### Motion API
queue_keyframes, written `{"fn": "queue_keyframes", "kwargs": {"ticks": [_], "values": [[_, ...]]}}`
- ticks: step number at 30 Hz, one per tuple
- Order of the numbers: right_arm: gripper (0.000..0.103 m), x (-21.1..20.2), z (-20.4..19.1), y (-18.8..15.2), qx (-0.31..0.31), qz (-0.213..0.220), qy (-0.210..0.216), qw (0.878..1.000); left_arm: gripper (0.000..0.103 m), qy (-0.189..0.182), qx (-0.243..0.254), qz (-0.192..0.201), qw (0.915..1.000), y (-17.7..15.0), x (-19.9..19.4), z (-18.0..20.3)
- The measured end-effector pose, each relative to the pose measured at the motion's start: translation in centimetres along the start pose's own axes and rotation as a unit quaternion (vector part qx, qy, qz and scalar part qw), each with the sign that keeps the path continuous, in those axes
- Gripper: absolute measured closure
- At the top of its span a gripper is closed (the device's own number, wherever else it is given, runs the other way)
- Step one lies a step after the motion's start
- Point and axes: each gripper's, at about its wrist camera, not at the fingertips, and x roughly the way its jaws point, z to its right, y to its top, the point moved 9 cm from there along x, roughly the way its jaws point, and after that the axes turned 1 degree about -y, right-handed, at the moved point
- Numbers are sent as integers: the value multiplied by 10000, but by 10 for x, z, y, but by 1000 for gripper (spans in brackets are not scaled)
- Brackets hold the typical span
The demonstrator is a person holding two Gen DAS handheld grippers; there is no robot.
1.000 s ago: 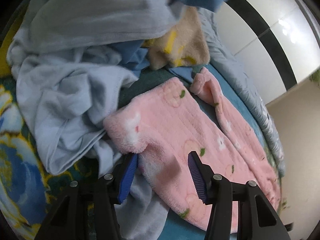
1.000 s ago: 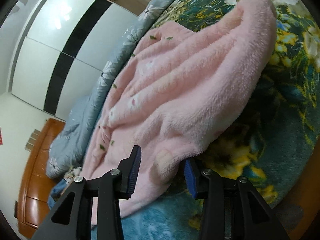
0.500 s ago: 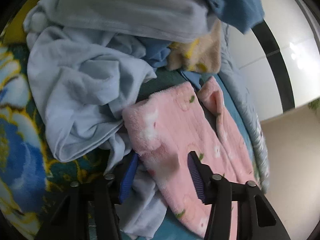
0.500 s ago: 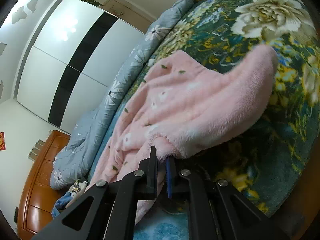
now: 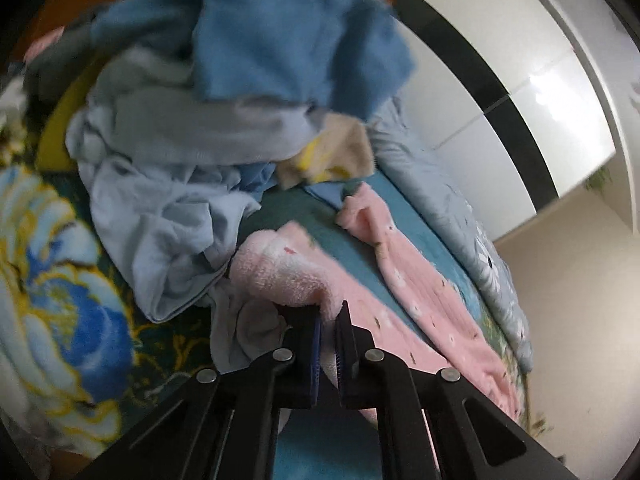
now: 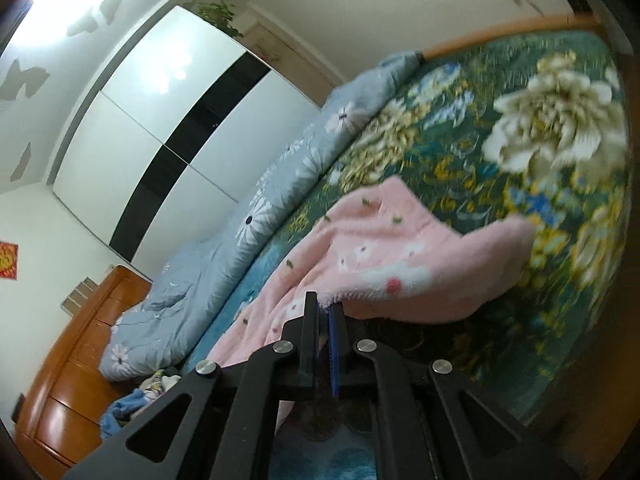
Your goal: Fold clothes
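Note:
A fluffy pink garment (image 5: 288, 272) with small flower prints lies on the bed, stretching away to the right. My left gripper (image 5: 329, 316) has its jaws closing on a lifted corner of it, blue pads pressing the fleece. In the right wrist view the same pink garment (image 6: 400, 256) hangs up off the floral bedspread (image 6: 540, 120). My right gripper (image 6: 323, 304) has its jaws closing on the garment's near edge, with pink fleece pinched between the pads. Both held edges are raised above the bed.
A pile of clothes sits just left of the pink garment: a light blue garment (image 5: 168, 208), a blue fleece (image 5: 288, 40) and a beige piece (image 5: 332, 152). A grey-blue flowered quilt (image 6: 240, 240) lines the bed's far side. Behind stand a white-and-black wardrobe (image 6: 180, 120) and a wooden headboard (image 6: 72, 360).
Both grippers went from open around the pink fleece to shut on it. Both have risen, lifting the garment's edges off the bed. The views have tilted up toward the room.

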Motion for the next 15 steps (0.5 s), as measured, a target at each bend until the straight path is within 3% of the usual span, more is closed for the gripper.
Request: {"fn": "queue_keyframes", "kwargs": {"ticks": [10,15], "values": [[100,15,18,-6,202,-194,-92,9996,96,162,-6,-176,9997,-8,22,-6],[100,11,23,-3,360,-185,18,9992,96,-111,91,11,9999,6,13,11]]}}
